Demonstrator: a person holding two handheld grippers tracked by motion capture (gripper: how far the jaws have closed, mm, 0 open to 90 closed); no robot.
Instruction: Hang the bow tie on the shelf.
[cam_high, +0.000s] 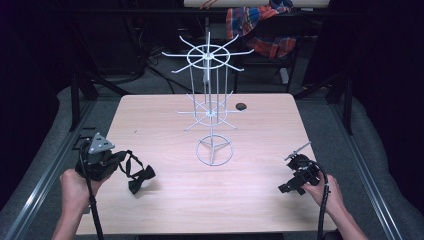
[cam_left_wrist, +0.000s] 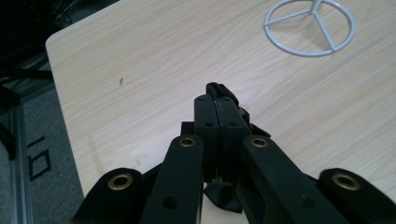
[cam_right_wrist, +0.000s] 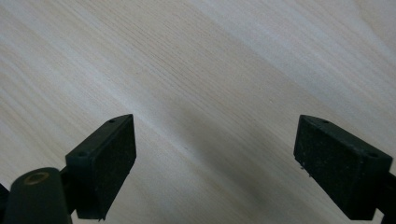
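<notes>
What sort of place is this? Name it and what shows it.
Probably a lab or recording workspace, not a shop: a bare wooden table on a metal frame, dark surroundings with cables behind, an empty white wire display rack, and a person working two handheld grippers.

Left hand (cam_high: 75, 186) low at the near left, gripping the left gripper (cam_high: 120, 161), jaws pressed together on a black strap, right hand (cam_high: 327, 192) at the near right, holding the right gripper (cam_high: 287, 187), jaws spread wide apart
</notes>
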